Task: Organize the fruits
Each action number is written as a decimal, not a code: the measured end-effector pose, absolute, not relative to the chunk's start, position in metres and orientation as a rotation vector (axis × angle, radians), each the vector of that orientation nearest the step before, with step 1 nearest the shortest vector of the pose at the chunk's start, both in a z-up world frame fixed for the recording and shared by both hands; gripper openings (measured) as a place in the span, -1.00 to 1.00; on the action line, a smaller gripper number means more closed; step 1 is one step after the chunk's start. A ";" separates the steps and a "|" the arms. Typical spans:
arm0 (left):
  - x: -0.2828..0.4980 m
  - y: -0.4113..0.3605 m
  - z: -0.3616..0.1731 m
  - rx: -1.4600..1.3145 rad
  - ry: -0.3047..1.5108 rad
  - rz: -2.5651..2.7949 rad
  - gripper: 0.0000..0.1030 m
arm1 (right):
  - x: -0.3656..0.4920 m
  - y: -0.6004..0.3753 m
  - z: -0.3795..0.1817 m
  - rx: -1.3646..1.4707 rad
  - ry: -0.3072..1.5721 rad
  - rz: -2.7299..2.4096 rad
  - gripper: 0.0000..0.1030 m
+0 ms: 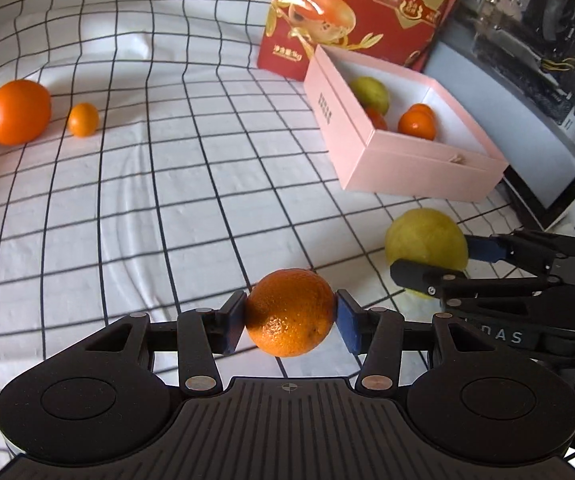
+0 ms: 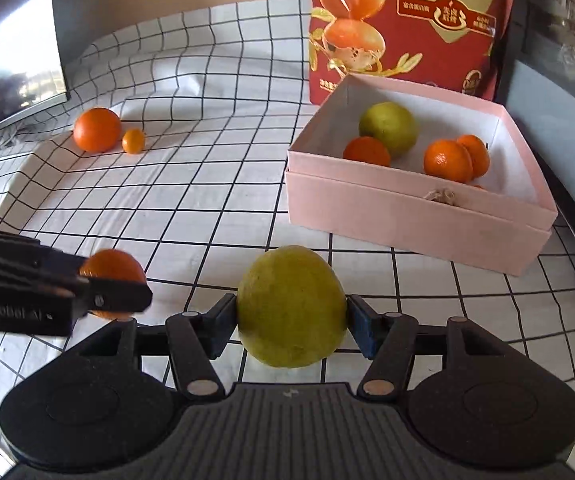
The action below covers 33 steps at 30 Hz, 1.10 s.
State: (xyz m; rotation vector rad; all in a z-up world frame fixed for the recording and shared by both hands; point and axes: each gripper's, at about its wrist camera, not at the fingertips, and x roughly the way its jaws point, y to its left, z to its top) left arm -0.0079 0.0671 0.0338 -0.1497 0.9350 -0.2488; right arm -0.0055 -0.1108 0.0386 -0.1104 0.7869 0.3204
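My left gripper (image 1: 290, 316) is shut on a small orange mandarin (image 1: 290, 313), held above the checked cloth. My right gripper (image 2: 291, 316) is shut on a yellow-green lemon (image 2: 290, 306). Each gripper shows in the other view: the right gripper (image 1: 439, 258) with the lemon (image 1: 425, 242) sits to the right of my left one, and the left gripper (image 2: 127, 280) with the mandarin (image 2: 112, 266) sits at the left. The pink box (image 2: 415, 216) lies ahead to the right and holds a lemon (image 2: 388, 128) and several mandarins (image 2: 447, 160).
A large orange (image 1: 17, 112) and a tiny mandarin (image 1: 83, 119) rest on the cloth at the far left. A red printed bag (image 2: 407, 24) stands behind the box. A dark screen (image 1: 527, 60) leans at the right, and another dark panel (image 2: 15, 64) at the far left.
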 end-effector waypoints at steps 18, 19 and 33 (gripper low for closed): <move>-0.013 0.051 0.027 -0.136 0.933 -0.153 0.04 | -0.023 -0.140 0.012 -0.115 0.700 0.435 0.68; -0.012 0.049 0.027 -0.113 0.937 -0.155 0.04 | -0.024 -0.139 0.011 -0.126 0.699 0.447 0.75; -0.020 0.034 0.024 0.011 0.893 -0.175 0.11 | -0.019 -0.122 0.014 -0.231 0.750 0.458 0.89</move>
